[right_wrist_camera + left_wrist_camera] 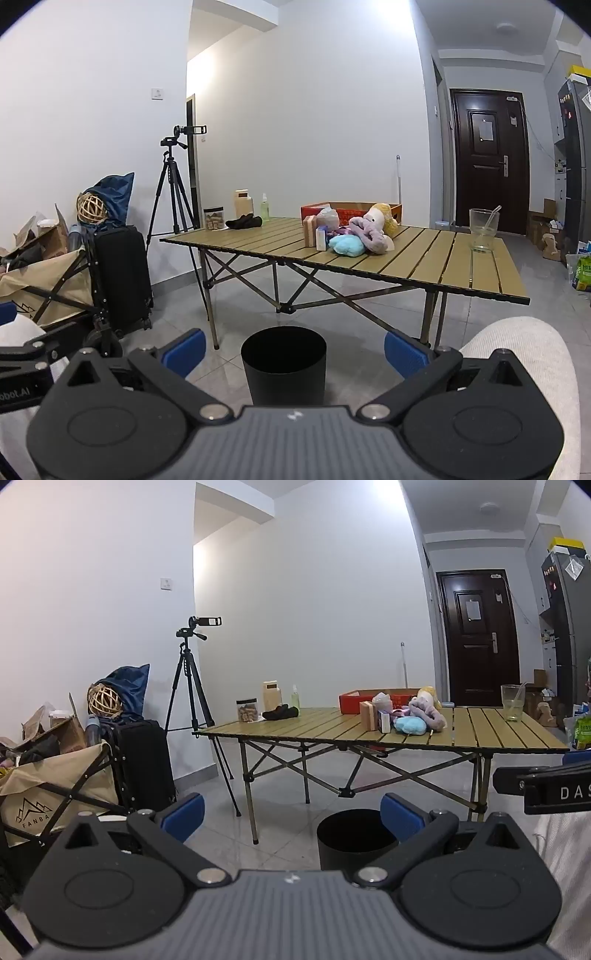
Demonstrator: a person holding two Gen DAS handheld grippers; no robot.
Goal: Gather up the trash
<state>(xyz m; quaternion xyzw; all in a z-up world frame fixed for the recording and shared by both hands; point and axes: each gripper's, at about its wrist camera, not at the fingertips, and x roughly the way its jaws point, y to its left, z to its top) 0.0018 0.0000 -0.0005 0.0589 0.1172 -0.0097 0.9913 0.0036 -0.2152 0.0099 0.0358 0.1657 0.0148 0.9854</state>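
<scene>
Both grippers, left (291,818) and right (294,349), have black linkages, blue-padded jaws, silver pivot screws.

I read "FANBA" on the beige fabric folding cart (55,786), "DAS" on my right gripper (554,794), and "obot.AI" on my left gripper (22,384).

The black round trash bin (283,363) stands upright on the grey tiled floor, near the front edge of the folding table. It is open at the top; its inside looks dark.
</scene>
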